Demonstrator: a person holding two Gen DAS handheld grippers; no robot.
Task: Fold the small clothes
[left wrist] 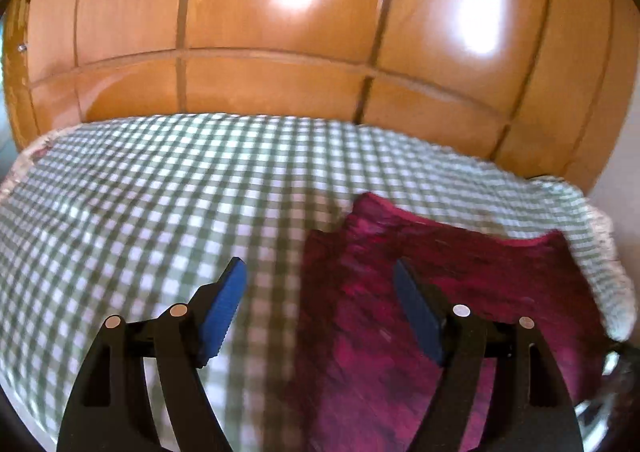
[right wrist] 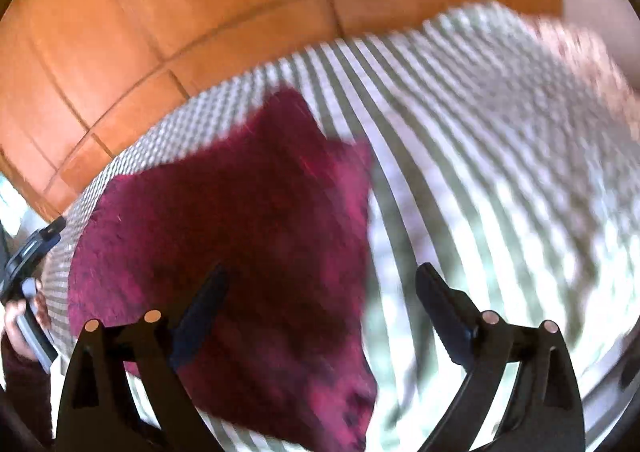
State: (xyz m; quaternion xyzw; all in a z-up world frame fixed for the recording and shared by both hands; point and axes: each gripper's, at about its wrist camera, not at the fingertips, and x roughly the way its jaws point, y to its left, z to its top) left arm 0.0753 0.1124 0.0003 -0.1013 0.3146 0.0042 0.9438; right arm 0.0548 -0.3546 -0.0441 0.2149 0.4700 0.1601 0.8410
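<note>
A: Where's the maroon garment (left wrist: 440, 292)?
B: Lower right of the left view, on the checked cloth (left wrist: 160, 192); its near edge is cut off.
A: The tools?
B: Left tool (left wrist: 320, 284) and right tool (right wrist: 320, 280) are both released, empty. The right view is blurred.

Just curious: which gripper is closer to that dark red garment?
Hard to call. The right gripper and left gripper both hang open over the edge of the red garment.

One dark red garment (left wrist: 460, 292) lies on one green-and-white checked cloth (left wrist: 160, 192) covering the surface, before one panelled wooden wardrobe (left wrist: 280, 32); two claws, left claw (left wrist: 320, 300) and right claw (right wrist: 320, 308), gape empty.
</note>
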